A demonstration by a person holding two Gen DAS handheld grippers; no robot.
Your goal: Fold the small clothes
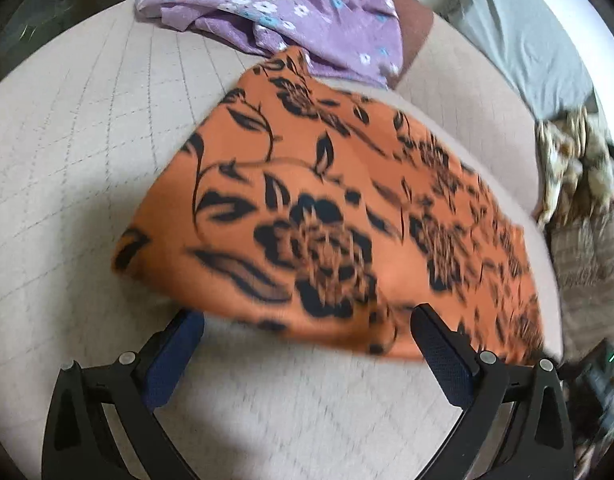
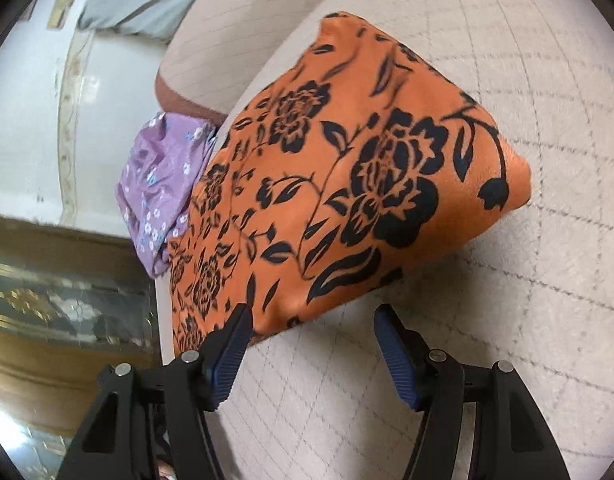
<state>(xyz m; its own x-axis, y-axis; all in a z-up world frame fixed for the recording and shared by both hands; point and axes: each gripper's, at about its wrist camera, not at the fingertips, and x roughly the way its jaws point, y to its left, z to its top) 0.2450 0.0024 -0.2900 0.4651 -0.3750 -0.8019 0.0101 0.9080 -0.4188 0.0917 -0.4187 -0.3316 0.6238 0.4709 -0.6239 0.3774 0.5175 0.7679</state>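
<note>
An orange cloth with black flowers (image 1: 327,208) lies folded on the beige quilted cushion (image 1: 87,160). It also shows in the right wrist view (image 2: 347,184). My left gripper (image 1: 307,320) is open, its fingers standing at the cloth's near edge without holding it. My right gripper (image 2: 313,316) is open, its fingers at the cloth's near edge, left finger close to the fabric. A purple flowered cloth (image 1: 275,12) lies crumpled behind the orange one, and shows at the cushion's edge in the right wrist view (image 2: 163,184).
A grey cloth (image 1: 527,40) lies at the back right, and a patterned brown-white bundle (image 1: 575,164) at the right. The cushion's edge (image 2: 163,300) drops to a dark glass surface (image 2: 67,308) on the left in the right wrist view.
</note>
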